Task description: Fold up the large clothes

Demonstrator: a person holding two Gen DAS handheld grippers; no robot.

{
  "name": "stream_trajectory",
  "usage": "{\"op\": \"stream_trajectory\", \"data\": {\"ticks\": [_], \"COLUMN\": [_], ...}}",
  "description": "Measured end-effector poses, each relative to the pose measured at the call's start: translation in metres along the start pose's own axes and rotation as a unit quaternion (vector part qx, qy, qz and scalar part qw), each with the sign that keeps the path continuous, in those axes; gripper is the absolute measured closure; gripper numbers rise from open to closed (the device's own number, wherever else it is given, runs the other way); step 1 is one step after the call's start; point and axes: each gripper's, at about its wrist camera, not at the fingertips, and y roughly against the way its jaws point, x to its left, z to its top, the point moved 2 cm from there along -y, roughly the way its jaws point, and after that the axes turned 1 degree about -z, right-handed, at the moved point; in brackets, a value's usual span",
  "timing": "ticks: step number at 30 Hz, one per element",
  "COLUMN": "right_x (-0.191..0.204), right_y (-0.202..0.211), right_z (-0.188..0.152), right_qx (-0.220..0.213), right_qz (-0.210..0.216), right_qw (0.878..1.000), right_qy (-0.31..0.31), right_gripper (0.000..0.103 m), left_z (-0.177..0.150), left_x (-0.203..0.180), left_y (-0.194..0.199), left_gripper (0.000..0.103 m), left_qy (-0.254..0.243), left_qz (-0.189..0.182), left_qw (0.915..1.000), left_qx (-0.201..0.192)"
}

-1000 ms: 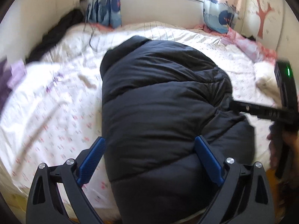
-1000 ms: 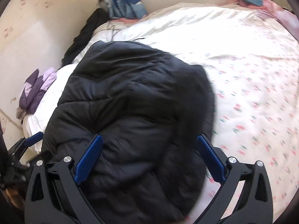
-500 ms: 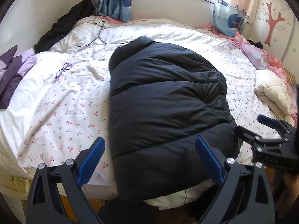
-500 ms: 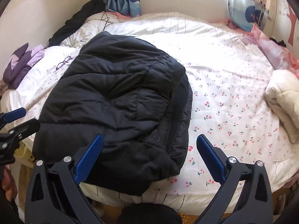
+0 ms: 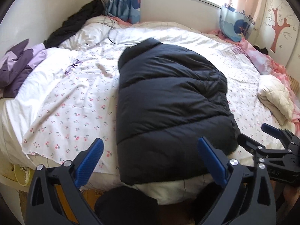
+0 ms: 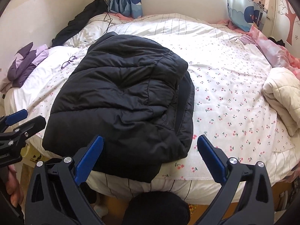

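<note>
Your left hand-held gripper [image 5: 150,157] hangs over the near edge of the bed [image 5: 61,112] with its blue fingers [image 5: 88,161] spread wide and nothing between them. Your right hand-held gripper [image 6: 150,157] is spread just as wide, also holding nothing, and sits off the bed's near edge to the right of the left one.

The black puffer jacket [image 5: 168,101] lies folded lengthwise on the cherry-print sheet [image 6: 225,97], its collar pointing toward the window end and its hem hanging slightly over the near edge of the mattress. From the right wrist view you can see the top layer folded over, with a dark strip of the lower layer showing along the jacket's right side.

A pair of glasses [image 6: 69,61] rests on the sheet to the jacket's left, and a purple garment [image 5: 18,65] is bunched at the bed's left edge. A cream quilted blanket [image 6: 283,97] is piled at the right edge, well apart from the jacket.
</note>
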Motion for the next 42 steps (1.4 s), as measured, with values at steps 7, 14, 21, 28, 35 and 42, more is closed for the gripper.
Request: {"op": "stream_trajectory", "data": {"ticks": [7, 14, 21, 28, 35, 42], "right_x": [0.003, 0.003, 0.004, 0.008, 0.009, 0.007], "right_y": [0.001, 0.005, 0.007, 0.005, 0.000, -0.002], "right_z": [-0.006, -0.006, -0.006, -0.003, 0.000, 0.004], "right_qx": [0.006, 0.003, 0.001, 0.002, 0.004, 0.011], "right_qz": [-0.001, -0.007, -0.009, -0.013, -0.013, -0.013], "right_qw": [1.000, 1.000, 1.000, 1.000, 1.000, 1.000], "right_qy": [-0.001, 0.001, -0.004, 0.007, 0.007, 0.008], "right_gripper": [0.006, 0.006, 0.006, 0.006, 0.006, 0.006], "left_z": [-0.006, -0.006, -0.007, -0.007, -0.004, -0.002], "left_x": [-0.006, -0.005, -0.005, -0.004, -0.003, 0.000], "left_y": [0.005, 0.005, 0.002, -0.005, -0.014, -0.022], "left_gripper": [0.007, 0.007, 0.007, 0.007, 0.007, 0.007], "left_qy": [-0.020, -0.020, -0.022, -0.019, -0.013, -0.008], "left_qz": [0.020, 0.028, 0.028, 0.025, 0.024, 0.020], "left_qw": [0.9996, 0.9994, 0.9994, 0.9995, 0.9995, 0.9993], "left_qx": [-0.001, -0.002, 0.001, 0.009, 0.016, 0.030]}}
